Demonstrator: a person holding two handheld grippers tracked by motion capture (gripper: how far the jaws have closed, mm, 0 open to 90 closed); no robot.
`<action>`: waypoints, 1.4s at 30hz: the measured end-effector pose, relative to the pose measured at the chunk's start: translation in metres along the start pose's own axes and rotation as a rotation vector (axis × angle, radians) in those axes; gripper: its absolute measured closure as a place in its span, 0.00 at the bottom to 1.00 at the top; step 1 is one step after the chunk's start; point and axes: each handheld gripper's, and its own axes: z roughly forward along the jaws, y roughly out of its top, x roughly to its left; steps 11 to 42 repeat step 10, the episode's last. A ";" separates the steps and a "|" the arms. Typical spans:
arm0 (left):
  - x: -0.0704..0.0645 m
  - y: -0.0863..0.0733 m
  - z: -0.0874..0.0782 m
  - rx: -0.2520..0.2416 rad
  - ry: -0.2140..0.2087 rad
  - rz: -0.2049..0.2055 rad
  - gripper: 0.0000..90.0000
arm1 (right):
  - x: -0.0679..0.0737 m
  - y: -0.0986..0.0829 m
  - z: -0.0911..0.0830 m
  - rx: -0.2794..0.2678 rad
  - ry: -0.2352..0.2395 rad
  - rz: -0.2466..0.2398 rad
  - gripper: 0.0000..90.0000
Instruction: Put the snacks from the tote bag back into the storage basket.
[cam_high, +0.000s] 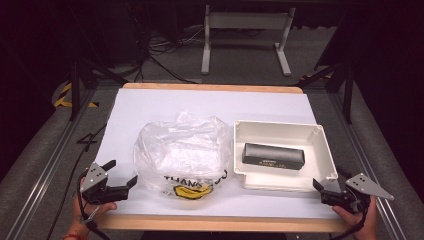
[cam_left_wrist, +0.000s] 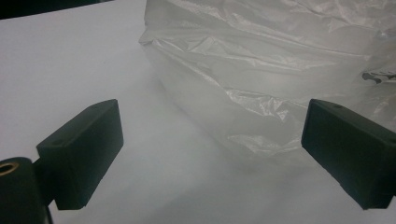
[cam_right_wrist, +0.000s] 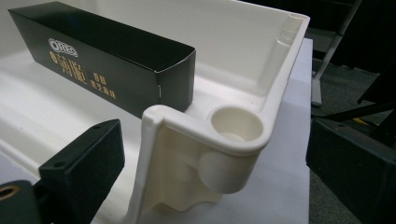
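Down at the near edge of the desk (cam_high: 150, 102), the left tongs (cam_high: 121, 173) sit in a person's hand, jaws spread wide with nothing between them, pointing toward the clear plastic bag (cam_high: 182, 152) just beside them. From the left gripper view those tongs (cam_left_wrist: 212, 149) frame the crumpled lower side of the bag (cam_left_wrist: 261, 70), which lies on the white sheet without touching either jaw.

Over at the near right corner, the right tongs (cam_high: 326, 183) are also spread and empty, held low by the other hand and aimed at the near right corner of the white tray (cam_high: 325, 145). In the right gripper view the tongs (cam_right_wrist: 215, 163) straddle that corner of the tray (cam_right_wrist: 233, 135), with its round moulded socket between the jaws, though neither jaw appears to press on it.

Inside the tray lies a long black box (cam_high: 273, 155), flat on the tray floor and well apart from the tray's far wall. Up close the box (cam_right_wrist: 102, 60) shows gold lettering and an open end flap facing the near corner.

The bag sits left of the tray, its right side just touching or nearly touching the tray wall; I cannot tell which. A yellow and black print shows on the bag's near side
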 end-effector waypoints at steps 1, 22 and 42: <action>0.000 0.000 0.000 0.000 0.003 0.001 0.07 | 0.000 0.000 0.000 0.002 0.001 -0.001 0.06; 0.000 0.000 0.001 -0.001 0.002 -0.003 0.07 | 0.000 0.000 -0.001 -0.005 0.008 -0.004 0.06; 0.000 0.000 0.001 -0.001 0.002 -0.003 0.07 | 0.000 0.000 -0.001 -0.005 0.008 -0.004 0.06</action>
